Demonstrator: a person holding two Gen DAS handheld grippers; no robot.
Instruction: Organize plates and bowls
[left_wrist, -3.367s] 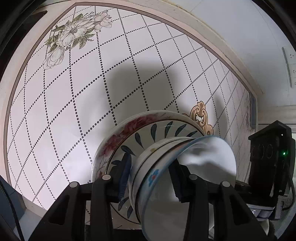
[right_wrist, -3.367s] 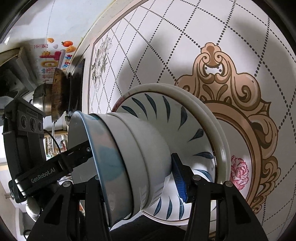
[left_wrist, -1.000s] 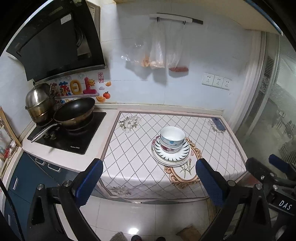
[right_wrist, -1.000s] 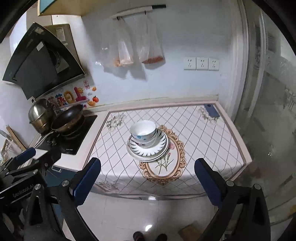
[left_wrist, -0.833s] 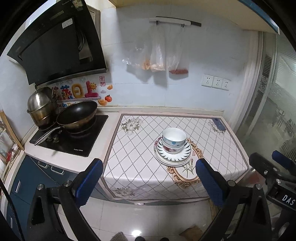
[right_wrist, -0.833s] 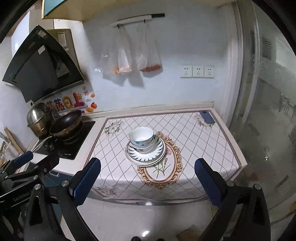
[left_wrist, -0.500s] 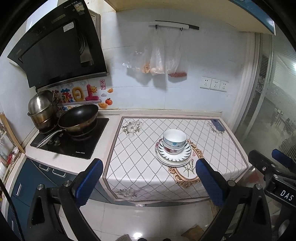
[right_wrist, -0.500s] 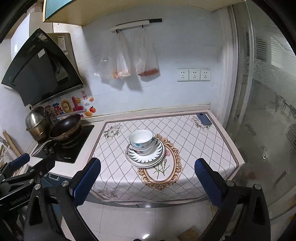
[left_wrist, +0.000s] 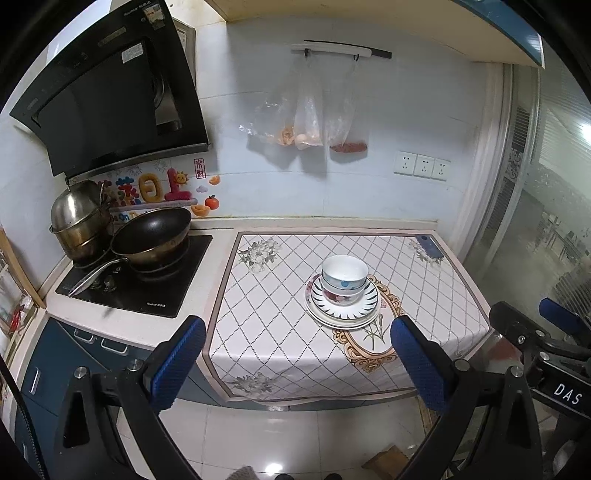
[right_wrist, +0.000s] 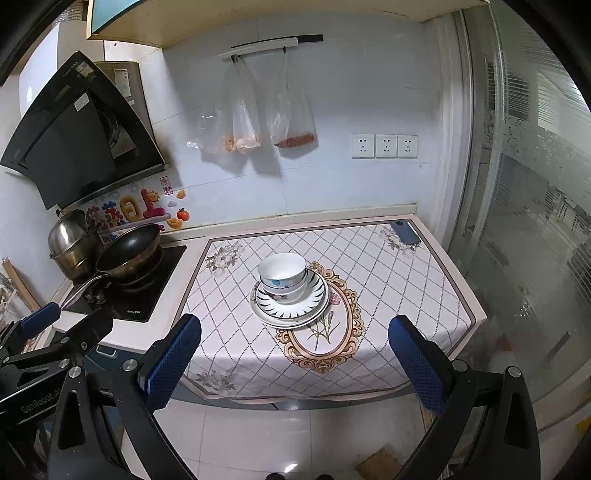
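Stacked white bowls (left_wrist: 344, 275) sit nested on a stack of plates (left_wrist: 341, 314) with blue leaf marks, on the patterned counter cloth (left_wrist: 288, 325). The same bowls (right_wrist: 282, 275) and plates (right_wrist: 290, 306) show in the right wrist view. My left gripper (left_wrist: 299, 363) is open and empty, held well back from the counter above the floor. My right gripper (right_wrist: 295, 362) is also open and empty, equally far back. Each gripper's body shows at the edge of the other's view.
A black wok (left_wrist: 151, 234) and a steel pot (left_wrist: 79, 218) sit on the cooktop (left_wrist: 136, 284) at the left. A dark phone (left_wrist: 428, 247) lies at the counter's far right corner. Plastic bags (left_wrist: 310, 122) hang on the wall. A glass door (right_wrist: 524, 221) stands at the right.
Both grippers have let go of the stacked bowls and plates and pulled far back from the counter. In the last second they rose slightly and drifted back.
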